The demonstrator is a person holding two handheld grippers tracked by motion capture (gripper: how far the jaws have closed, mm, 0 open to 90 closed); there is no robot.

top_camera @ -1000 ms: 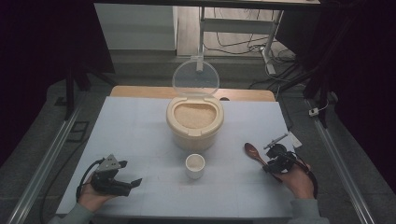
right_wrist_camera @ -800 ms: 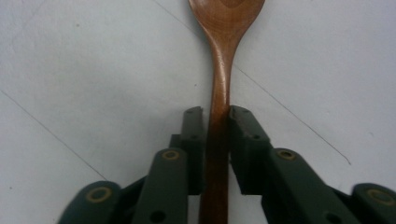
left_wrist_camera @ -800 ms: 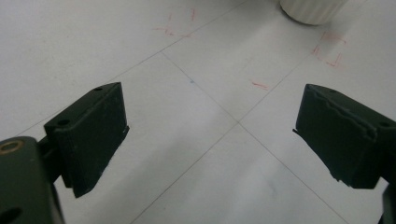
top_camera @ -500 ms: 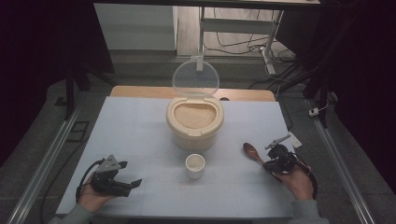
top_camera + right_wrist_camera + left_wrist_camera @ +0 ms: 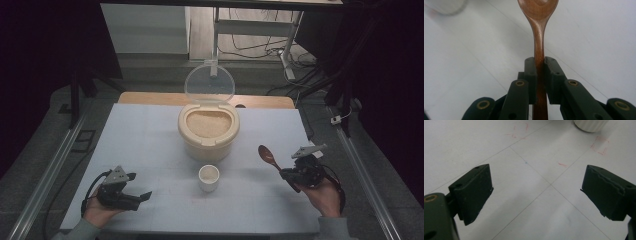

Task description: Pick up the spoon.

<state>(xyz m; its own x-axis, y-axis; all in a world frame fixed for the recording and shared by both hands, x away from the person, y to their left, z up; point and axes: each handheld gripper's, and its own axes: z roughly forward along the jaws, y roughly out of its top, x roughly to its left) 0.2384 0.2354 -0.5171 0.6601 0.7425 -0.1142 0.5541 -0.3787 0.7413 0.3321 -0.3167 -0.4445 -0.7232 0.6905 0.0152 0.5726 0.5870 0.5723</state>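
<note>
Right of the white cup and rice tub, the right tool clamps a wooden spoon

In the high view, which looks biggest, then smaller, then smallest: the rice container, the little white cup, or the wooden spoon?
1. Rice container, with its clear lid standing open: clearly the biggest.
2. Wooden spoon, held in the right gripper.
3. Little white cup.
The spoon and cup look close in size, and part of the spoon's handle is hidden in the gripper, so that order is unsure.
</note>
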